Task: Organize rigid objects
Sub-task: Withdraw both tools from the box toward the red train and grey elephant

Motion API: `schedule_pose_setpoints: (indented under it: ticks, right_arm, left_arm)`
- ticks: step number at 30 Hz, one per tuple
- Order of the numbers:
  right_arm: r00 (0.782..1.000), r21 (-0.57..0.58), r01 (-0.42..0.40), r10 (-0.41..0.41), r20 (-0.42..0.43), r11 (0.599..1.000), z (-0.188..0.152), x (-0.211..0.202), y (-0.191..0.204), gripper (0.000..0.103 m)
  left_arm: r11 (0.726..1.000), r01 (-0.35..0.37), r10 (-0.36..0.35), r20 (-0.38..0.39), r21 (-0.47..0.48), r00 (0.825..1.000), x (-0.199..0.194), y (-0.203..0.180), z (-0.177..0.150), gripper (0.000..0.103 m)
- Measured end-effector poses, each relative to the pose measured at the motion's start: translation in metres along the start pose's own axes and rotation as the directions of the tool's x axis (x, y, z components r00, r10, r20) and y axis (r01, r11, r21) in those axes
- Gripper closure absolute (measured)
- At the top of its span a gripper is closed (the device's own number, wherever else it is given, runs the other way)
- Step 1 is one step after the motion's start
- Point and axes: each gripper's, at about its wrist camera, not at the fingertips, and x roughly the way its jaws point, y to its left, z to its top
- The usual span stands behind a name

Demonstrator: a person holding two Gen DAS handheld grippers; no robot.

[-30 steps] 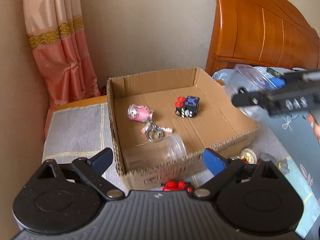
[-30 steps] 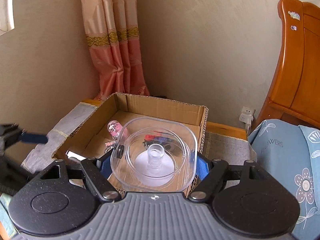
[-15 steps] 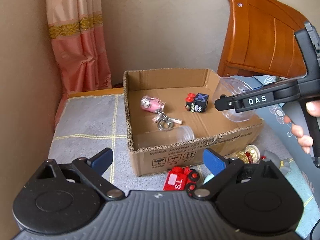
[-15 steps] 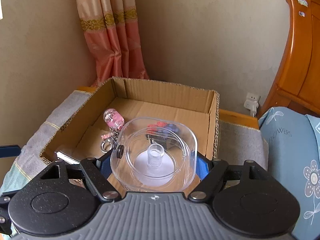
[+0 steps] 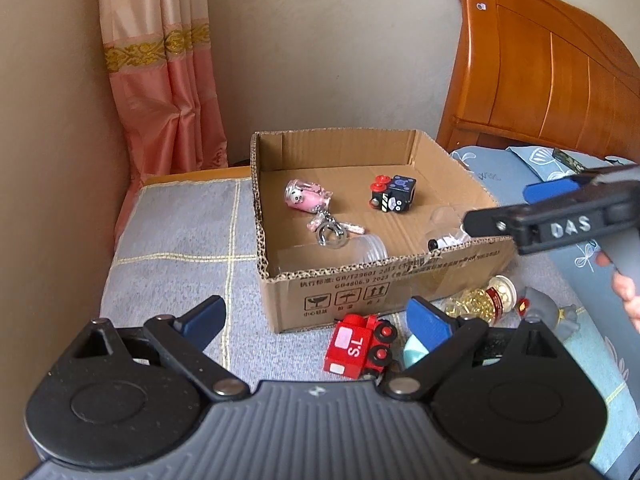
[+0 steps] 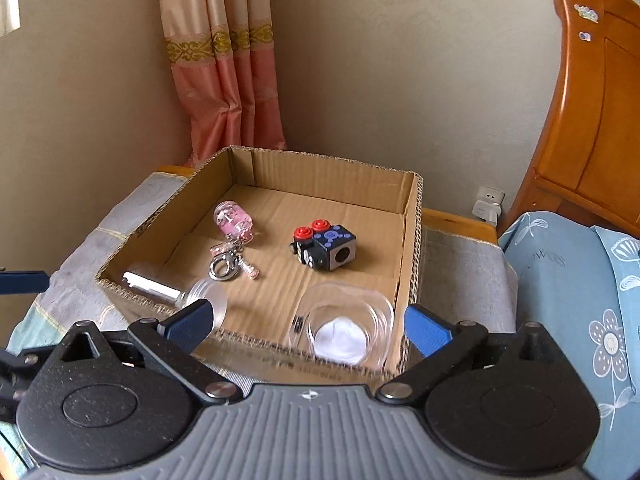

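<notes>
Cardboard box (image 6: 408, 240) mid-frame, now holding clear plastic container (image 6: 344, 330) at lower right corner. Right hand-held gripper (image 6: 306, 322) jaws just opened wide, container released, nothing between. Left hand-held gripper (image 5: 316, 318) apart, empty. Red toy train (image 5: 358, 348) waiting outside, lower centre.

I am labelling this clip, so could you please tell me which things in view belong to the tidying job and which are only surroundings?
Part of the job:
- cardboard box
- clear plastic container, pink keychain, black cube toy and clear jar, all in the box
- red toy train and gold-filled bottle, outside it

Only surroundings:
- curtain
- wooden headboard
- wall socket
</notes>
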Motion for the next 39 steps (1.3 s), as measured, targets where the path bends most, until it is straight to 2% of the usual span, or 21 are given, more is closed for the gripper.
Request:
schedule_pose_setpoints:
  ticks: [11, 22, 28, 32, 39]
  right_arm:
    - [0.992, 0.024, 0.12, -0.121, 0.035, 0.992, -0.057, -0.031, 0.012, 0.0]
    - [0.984, 0.102, 0.18, -0.179, -0.02, 0.978, -0.108, -0.044, -0.001, 0.0]
    - [0.977, 0.15, 0.208, -0.2, -0.069, 0.967, -0.13, -0.037, -0.012, 0.0]
    - [0.977, 0.168, 0.205, -0.193, -0.087, 0.964, -0.138, -0.03, -0.017, 0.0]
    - [0.975, 0.195, 0.221, -0.212, -0.064, 0.956, -0.133, -0.008, -0.024, 0.0]
  left_arm:
    - [1.0, -0.015, 0.016, -0.027, 0.016, 1.0, -0.002, -0.009, -0.017, 0.006]
    - [0.998, -0.033, 0.04, -0.13, 0.053, 0.991, 0.011, -0.003, -0.057, 0.006]
    - [1.0, -0.027, 0.028, -0.123, 0.015, 0.992, 0.007, 0.002, -0.062, 0.006]
    - [1.0, -0.024, 0.024, -0.121, 0.004, 0.992, 0.008, 0.005, -0.061, 0.006]
    - [1.0, -0.011, 0.01, -0.124, -0.005, 0.992, 0.013, 0.006, -0.057, 0.006]
